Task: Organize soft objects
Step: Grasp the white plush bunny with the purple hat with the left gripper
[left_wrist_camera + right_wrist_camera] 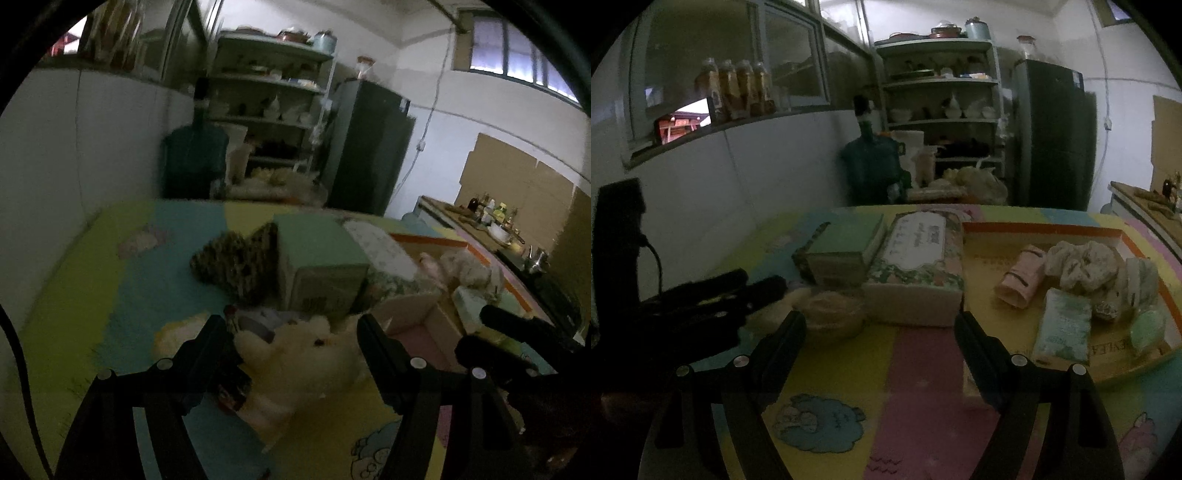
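Jaws wide, left gripper (291, 332) apparently straddling cream plush toy (303, 354).

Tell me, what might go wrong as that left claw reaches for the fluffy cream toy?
The open left gripper straddles the cream plush toy, which lies against a small dark red-edged object; closing could pinch that too. The mint green box stands just behind, so pushing forward might shove it. The dim, blurred view makes the toy's edges hard to judge.
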### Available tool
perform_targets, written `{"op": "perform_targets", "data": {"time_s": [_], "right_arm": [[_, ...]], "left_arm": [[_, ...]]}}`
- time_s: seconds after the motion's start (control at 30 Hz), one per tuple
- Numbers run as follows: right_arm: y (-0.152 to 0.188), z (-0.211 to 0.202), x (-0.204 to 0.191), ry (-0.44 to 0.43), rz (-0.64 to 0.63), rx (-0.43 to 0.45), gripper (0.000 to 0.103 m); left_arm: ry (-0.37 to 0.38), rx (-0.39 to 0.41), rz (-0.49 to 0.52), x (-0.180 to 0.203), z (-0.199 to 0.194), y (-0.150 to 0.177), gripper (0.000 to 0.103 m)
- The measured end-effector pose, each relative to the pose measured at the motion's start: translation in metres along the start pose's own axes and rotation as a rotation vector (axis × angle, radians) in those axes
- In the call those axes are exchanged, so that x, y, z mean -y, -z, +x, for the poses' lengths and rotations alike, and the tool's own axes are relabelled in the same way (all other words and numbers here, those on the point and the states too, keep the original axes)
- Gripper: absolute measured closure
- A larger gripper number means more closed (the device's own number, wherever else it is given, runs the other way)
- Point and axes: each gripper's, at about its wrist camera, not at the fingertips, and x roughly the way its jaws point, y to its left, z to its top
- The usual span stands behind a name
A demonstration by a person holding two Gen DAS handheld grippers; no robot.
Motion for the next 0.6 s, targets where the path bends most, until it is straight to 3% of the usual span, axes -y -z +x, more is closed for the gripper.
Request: {"op": "perform_targets", "data": {"time_s": [0.2,0.3,0.37,0.6], "right_arm": [[0.002,0.004,0.002,-0.014,0.004,-0.011,0.019],[0.005,0.005,0.001,-0.024,0.002,-0.018,0.019],[0.006,0.005,0.002,-0.033,0.002,-0.02,0.019],[0.01,0.009,0.001,-0.077,0.01,-0.05,0.019]], "left_arm": [[-0.007,0.0,0.002,0.003,0.001,0.013,0.03],[-0.005,0.011,0.006,0.004,-0.003,0.019,0.04],[0.002,0.024,0.008,0.004,-0.007,0.025,0.052],[0.007,0.072,0.0,0.004,-0.021,0.032,0.056]]}}
